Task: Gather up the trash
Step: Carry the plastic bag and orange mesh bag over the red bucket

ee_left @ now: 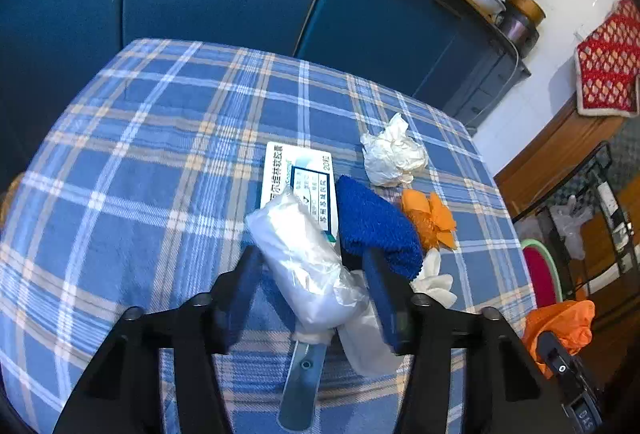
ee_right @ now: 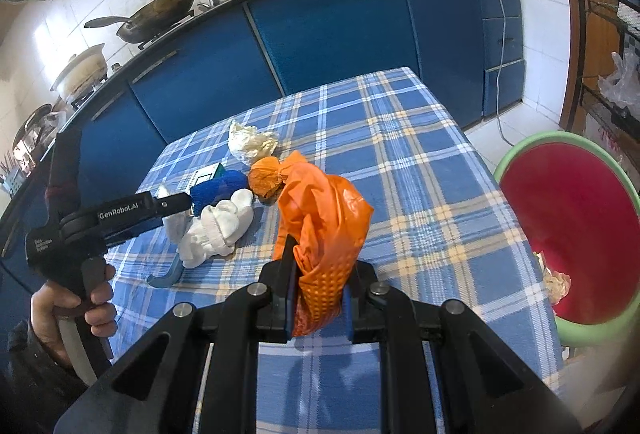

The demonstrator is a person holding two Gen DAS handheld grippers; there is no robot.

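Note:
My left gripper [ee_left: 316, 274] is open around a clear plastic-wrapped bundle [ee_left: 304, 254] lying on the blue plaid tablecloth [ee_left: 140, 174]; its fingers stand apart at each side of it. A blue-handled tool [ee_left: 302, 382] lies under the bundle. Beyond it are a white printed box [ee_left: 298, 174], a blue cloth [ee_left: 376, 226], crumpled white paper [ee_left: 394, 154], an orange wrapper ball [ee_left: 430, 218] and a white cloth [ee_left: 434, 280]. My right gripper [ee_right: 318, 298] is shut on an orange plastic bag [ee_right: 324, 226], held above the table near its right side.
A red basin with a green rim [ee_right: 572, 234] stands on the floor right of the table, with some trash inside. Blue kitchen cabinets [ee_right: 320, 30] run behind the table. A black wire rack [ee_left: 592, 218] stands at the right.

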